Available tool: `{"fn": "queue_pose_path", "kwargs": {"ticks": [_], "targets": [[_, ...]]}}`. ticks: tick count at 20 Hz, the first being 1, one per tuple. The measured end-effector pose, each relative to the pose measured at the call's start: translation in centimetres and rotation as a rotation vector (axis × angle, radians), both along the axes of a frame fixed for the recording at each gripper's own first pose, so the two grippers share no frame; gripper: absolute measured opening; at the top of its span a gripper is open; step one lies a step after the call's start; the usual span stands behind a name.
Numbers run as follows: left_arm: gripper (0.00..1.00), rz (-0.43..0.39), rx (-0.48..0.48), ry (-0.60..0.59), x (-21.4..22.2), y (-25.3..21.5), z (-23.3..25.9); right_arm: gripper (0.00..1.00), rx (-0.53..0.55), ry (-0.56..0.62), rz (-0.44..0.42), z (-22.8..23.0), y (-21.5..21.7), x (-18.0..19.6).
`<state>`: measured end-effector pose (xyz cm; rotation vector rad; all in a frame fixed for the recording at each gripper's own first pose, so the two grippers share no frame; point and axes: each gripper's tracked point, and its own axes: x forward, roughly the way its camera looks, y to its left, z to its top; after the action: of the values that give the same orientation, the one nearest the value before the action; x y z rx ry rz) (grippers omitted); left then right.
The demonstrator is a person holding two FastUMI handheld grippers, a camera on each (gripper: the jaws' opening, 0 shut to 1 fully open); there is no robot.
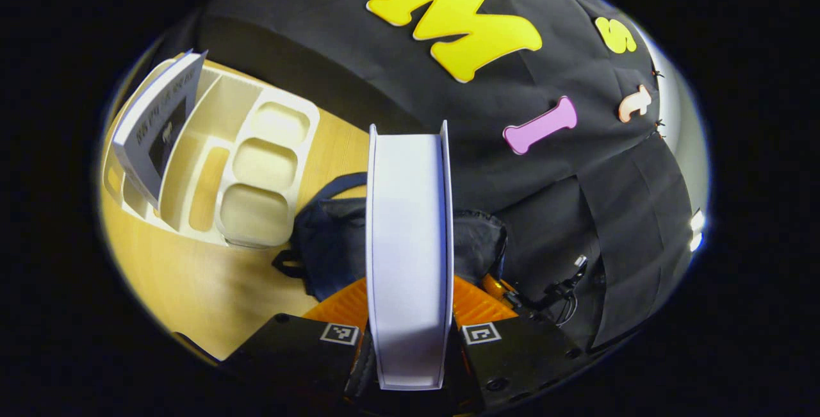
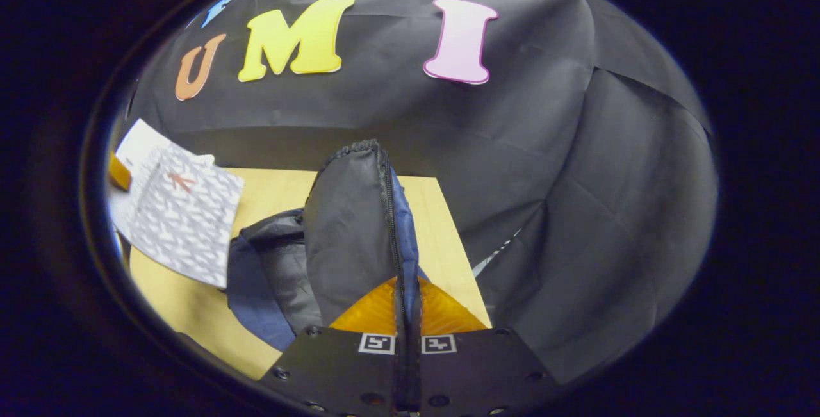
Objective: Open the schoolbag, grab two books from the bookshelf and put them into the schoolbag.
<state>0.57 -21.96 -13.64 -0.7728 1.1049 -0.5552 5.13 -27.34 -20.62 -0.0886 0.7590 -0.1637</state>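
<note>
The left hand-held gripper (image 1: 410,340) clamps a book (image 1: 409,244) upright, directly above the schoolbag (image 1: 333,237); the right hand-held gripper (image 2: 407,334) pinches the bag's flap (image 2: 359,231) up

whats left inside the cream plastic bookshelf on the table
One thin grey-covered book leans in the end slot of the cream plastic bookshelf. The other slots and the three rounded pockets look bare. The book covers the bottom of its own slot, so anything behind it there cannot be seen.
</note>
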Motion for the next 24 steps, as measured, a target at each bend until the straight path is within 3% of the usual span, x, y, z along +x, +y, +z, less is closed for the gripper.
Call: {"fn": "queue_pose_path", "kwargs": {"ticks": [4, 9, 12, 24], "targets": [[0.45, 0.007, 0.044, 0.091, -0.5, -3.7, -5.7, 0.00, -0.004, 0.005, 0.004, -0.1, -0.1, 0.0], [0.45, -0.020, 0.065, 0.080, -0.4, -7.6, -10.2, 0.00, -0.004, 0.012, 0.010, -0.1, -0.2, 0.1], [0.45, -0.013, -0.059, 0.088, -0.4, -10.5, -10.3, 0.00, -0.019, 0.019, 0.014, 0.1, -0.4, 0.3], [0.44, -0.022, -0.219, 0.118, 0.3, -15.9, -15.4, 0.00, -0.057, 0.005, 0.044, 1.6, -0.2, 1.3]]}}
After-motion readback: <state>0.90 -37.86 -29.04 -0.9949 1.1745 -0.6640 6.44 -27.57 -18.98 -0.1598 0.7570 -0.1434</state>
